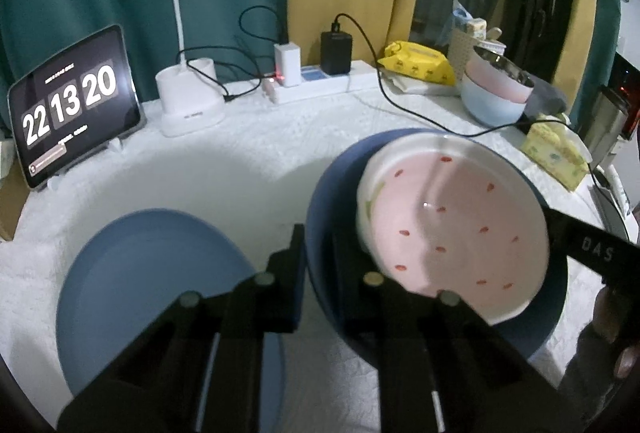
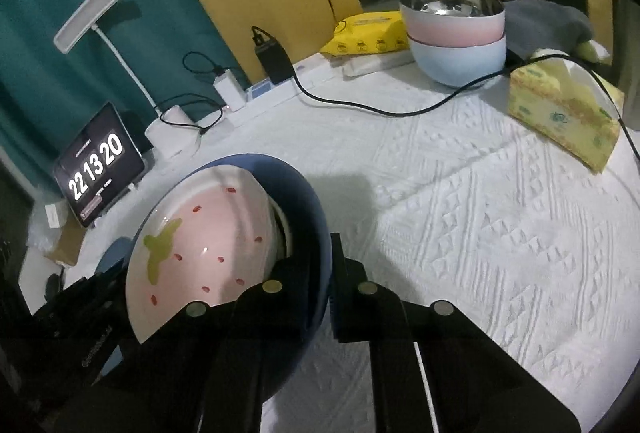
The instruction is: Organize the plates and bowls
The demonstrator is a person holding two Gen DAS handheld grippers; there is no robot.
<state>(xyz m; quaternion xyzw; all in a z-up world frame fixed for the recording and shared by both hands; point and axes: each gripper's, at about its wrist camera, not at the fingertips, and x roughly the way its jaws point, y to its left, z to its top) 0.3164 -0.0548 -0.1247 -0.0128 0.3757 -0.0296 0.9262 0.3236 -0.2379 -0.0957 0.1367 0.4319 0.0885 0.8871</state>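
Both hand-held grippers are clamped on the blue bowl [image 1: 320,233]. Left gripper [image 1: 318,257] pinches the bowl's near-left rim, one finger outside the wall and one inside; right gripper [image 2: 330,273] pinches the opposite rim the same way. Inside the blue bowl a pink strawberry-pattern dish [image 1: 456,217] sits tilted, leaning against the bowl's wall. Just left of the blue bowl a blue plate [image 1: 152,289] lies flat on the white textured cloth [image 2: 500,213]. Well behind the bowl, stacked pastel bowls [image 2: 456,29] stand near a yellow tissue box [image 2: 564,109].
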